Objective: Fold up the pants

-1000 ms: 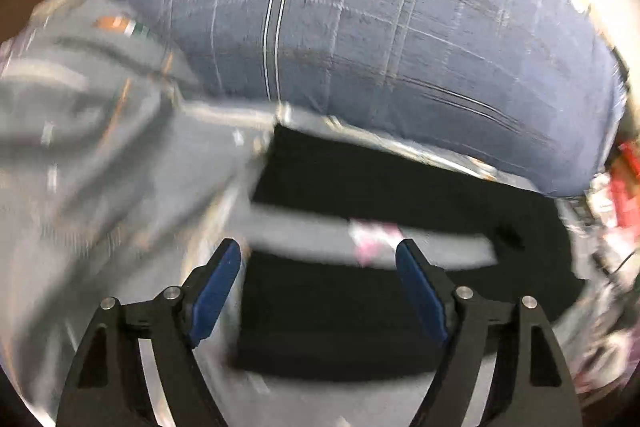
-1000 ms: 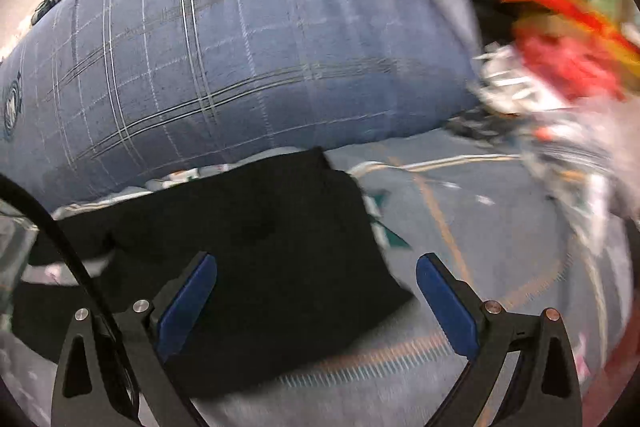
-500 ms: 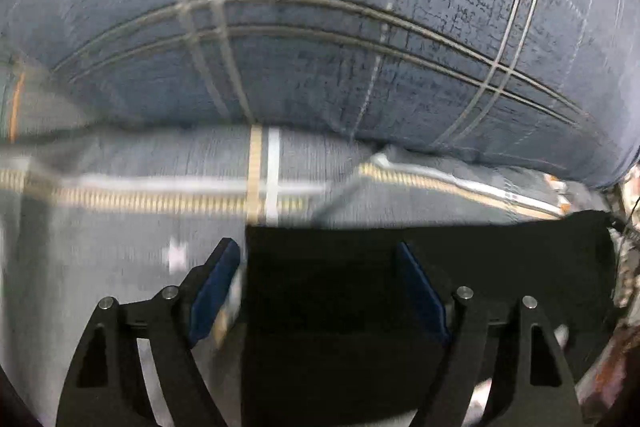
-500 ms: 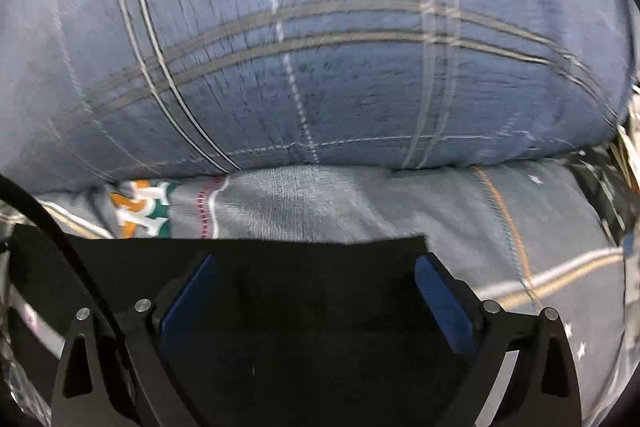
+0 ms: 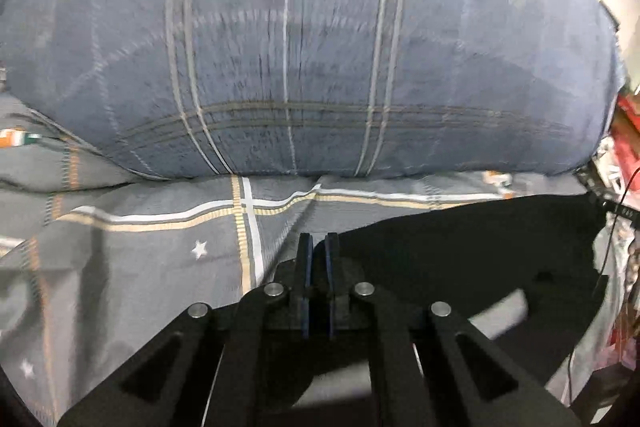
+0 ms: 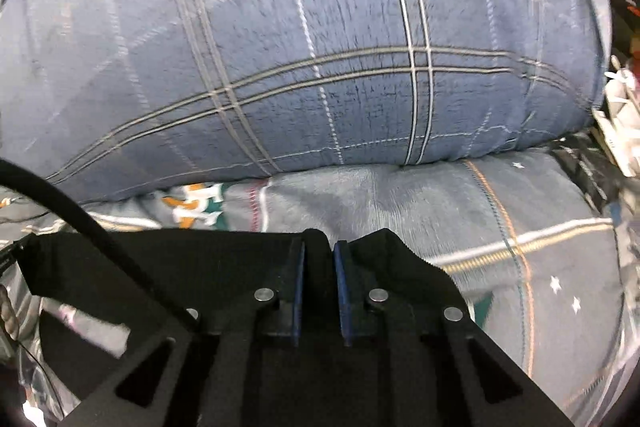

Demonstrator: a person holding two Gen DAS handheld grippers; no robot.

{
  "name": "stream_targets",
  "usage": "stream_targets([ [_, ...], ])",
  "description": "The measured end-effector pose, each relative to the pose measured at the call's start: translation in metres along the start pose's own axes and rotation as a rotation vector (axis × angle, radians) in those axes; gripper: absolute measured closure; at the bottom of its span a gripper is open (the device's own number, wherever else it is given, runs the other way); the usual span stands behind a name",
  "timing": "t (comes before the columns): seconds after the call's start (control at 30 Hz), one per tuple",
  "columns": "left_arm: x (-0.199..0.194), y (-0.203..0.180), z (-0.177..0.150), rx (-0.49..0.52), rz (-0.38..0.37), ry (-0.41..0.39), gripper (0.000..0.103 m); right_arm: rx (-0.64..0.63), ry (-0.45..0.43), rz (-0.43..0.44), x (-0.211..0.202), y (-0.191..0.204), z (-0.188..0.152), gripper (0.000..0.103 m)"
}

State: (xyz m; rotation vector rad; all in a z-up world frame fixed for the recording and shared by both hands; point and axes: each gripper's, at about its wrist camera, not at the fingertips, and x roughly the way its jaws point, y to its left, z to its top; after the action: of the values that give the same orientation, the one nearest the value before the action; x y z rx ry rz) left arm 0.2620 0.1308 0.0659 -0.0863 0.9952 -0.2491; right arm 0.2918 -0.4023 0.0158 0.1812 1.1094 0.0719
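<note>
The black pants (image 5: 460, 259) lie on a grey patterned bedsheet (image 5: 140, 251). My left gripper (image 5: 317, 247) is shut on the pants' left edge, with black cloth pinched between its blue pads. In the right wrist view the pants (image 6: 192, 267) spread to the left, and my right gripper (image 6: 320, 255) is shut on their far right edge, the cloth bunched up between the pads. Both grippers hold the far edge of the pants near a big pillow.
A large blue plaid pillow (image 5: 320, 47) rises just beyond the pants and also fills the right wrist view (image 6: 320, 47). Red and white clutter (image 5: 624, 131) sits at the right bed edge. A black cable (image 6: 80, 219) crosses the left of the right wrist view.
Both grippers were open a second ago, moved forward over the pants toward the pillow, and have now shut on the pants' far edge.
</note>
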Motion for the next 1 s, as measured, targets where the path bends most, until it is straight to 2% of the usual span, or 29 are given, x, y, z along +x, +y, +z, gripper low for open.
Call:
stream_targets([
  [0.13, -0.056, -0.007, -0.028, 0.025, 0.007, -0.109, 0.098, 0.012, -0.046, 0.042, -0.028, 0.001, -0.019, 0.088],
  [0.23, -0.087, -0.020, -0.072, 0.075, 0.036, -0.174, 0.097, 0.040, -0.064, 0.100, -0.051, -0.004, -0.054, 0.089],
  [0.3, -0.091, -0.026, -0.104, 0.114, 0.070, -0.187, 0.097, 0.070, -0.052, 0.135, -0.062, -0.016, -0.088, 0.090],
  [0.43, -0.094, -0.016, -0.177, 0.130, 0.110, -0.093, 0.095, 0.107, 0.034, 0.131, -0.062, -0.044, -0.158, 0.091],
  [0.5, -0.088, 0.001, -0.203, 0.089, 0.140, -0.046, 0.095, 0.099, 0.090, 0.032, -0.058, -0.059, -0.190, 0.090],
  [0.57, -0.092, 0.024, -0.219, -0.002, 0.128, -0.015, 0.095, 0.130, 0.108, -0.018, -0.060, -0.075, -0.210, 0.090],
  [0.63, -0.100, 0.048, -0.228, -0.108, 0.089, -0.011, 0.095, 0.196, 0.088, -0.012, -0.071, -0.091, -0.221, 0.090],
  [0.7, -0.105, 0.063, -0.229, -0.192, 0.042, -0.020, 0.094, 0.232, 0.042, 0.000, -0.086, -0.099, -0.220, 0.082],
  [0.73, -0.105, 0.071, -0.229, -0.241, -0.010, -0.016, 0.092, 0.237, 0.029, 0.004, -0.089, -0.100, -0.219, 0.069],
  [0.77, -0.105, 0.072, -0.228, -0.280, -0.060, -0.012, 0.084, 0.243, 0.007, 0.012, -0.094, -0.099, -0.215, 0.056],
  [0.8, -0.106, 0.073, -0.231, -0.316, -0.111, -0.011, 0.072, 0.248, -0.006, 0.020, -0.096, -0.096, -0.212, 0.051],
  [0.87, -0.100, 0.072, -0.229, -0.389, -0.222, -0.009, 0.057, 0.261, -0.022, 0.055, -0.097, -0.092, -0.206, 0.048],
  [0.9, -0.093, 0.071, -0.226, -0.430, -0.287, 0.004, 0.053, 0.269, -0.022, 0.090, -0.095, -0.086, -0.204, 0.048],
  [1.0, -0.075, 0.062, -0.214, -0.494, -0.384, 0.053, 0.052, 0.287, 0.003, 0.191, -0.083, -0.068, -0.199, 0.048],
])
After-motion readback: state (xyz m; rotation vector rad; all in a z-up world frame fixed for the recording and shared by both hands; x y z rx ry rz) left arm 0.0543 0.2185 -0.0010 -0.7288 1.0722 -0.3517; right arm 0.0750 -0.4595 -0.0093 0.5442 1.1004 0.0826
